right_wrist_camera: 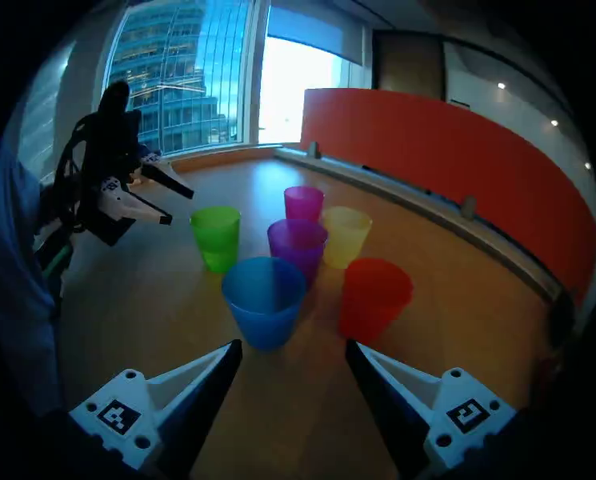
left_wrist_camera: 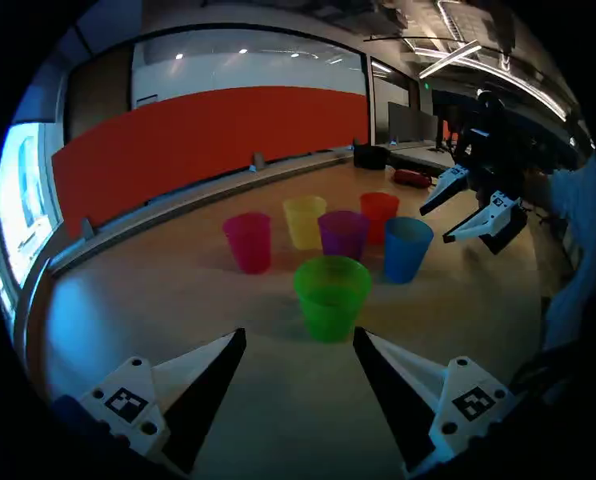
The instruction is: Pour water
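Office: orange partition [left_wrist_camera: 210, 136], high-rise windows [right_wrist_camera: 186, 80]

The left tool [left_wrist_camera: 298, 332] is held level, fingers spread wide, gripping nothing. The right tool [right_wrist_camera: 294, 344] is in the same state: fingers wide apart, empty. The two tools point toward each other from opposite sides.

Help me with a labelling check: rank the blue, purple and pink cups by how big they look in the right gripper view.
1. blue cup
2. purple cup
3. pink cup
This order simply follows nearness to the camera, so their true sizes may be alike.
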Available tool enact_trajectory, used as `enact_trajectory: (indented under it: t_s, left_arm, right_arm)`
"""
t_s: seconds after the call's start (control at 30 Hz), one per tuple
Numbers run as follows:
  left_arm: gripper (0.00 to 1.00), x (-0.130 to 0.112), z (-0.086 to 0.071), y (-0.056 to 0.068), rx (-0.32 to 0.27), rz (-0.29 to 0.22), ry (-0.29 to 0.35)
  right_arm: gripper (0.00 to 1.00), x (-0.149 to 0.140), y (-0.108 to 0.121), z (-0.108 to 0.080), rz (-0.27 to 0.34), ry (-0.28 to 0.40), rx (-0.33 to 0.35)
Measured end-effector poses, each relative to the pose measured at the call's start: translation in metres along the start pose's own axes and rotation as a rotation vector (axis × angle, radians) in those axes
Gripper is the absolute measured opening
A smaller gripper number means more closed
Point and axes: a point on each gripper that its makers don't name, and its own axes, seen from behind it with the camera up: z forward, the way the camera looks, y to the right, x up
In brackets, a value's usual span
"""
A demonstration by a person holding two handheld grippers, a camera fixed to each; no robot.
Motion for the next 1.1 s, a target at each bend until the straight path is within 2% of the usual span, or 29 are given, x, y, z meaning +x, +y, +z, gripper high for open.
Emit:
enact_trajectory:
  t_s: [0.3,0.5,0.87,1.1]
  left_arm:
    - [1.0,0.015,-0.013,-0.015,0.1,-0.024,0.083]
    - [1.0,0.032,-0.025,-0.026,0.171,-0.04,0.175]
    - [1.0,0.06,-0.048,-0.05,0.309,-0.073,0.321]
    - [1.0,0.073,-0.06,-0.054,0.37,-0.096,0.385]
  right_arm:
    - [1.0,0.014,0.014,-0.017,0.053,0.086,-0.106]
    - [1.0,0.026,0.025,-0.027,0.084,0.147,-0.184]
    - [1.0,0.056,0.056,-0.049,0.127,0.268,-0.371]
    - [1.0,0.067,0.07,-0.065,0.136,0.342,-0.504]
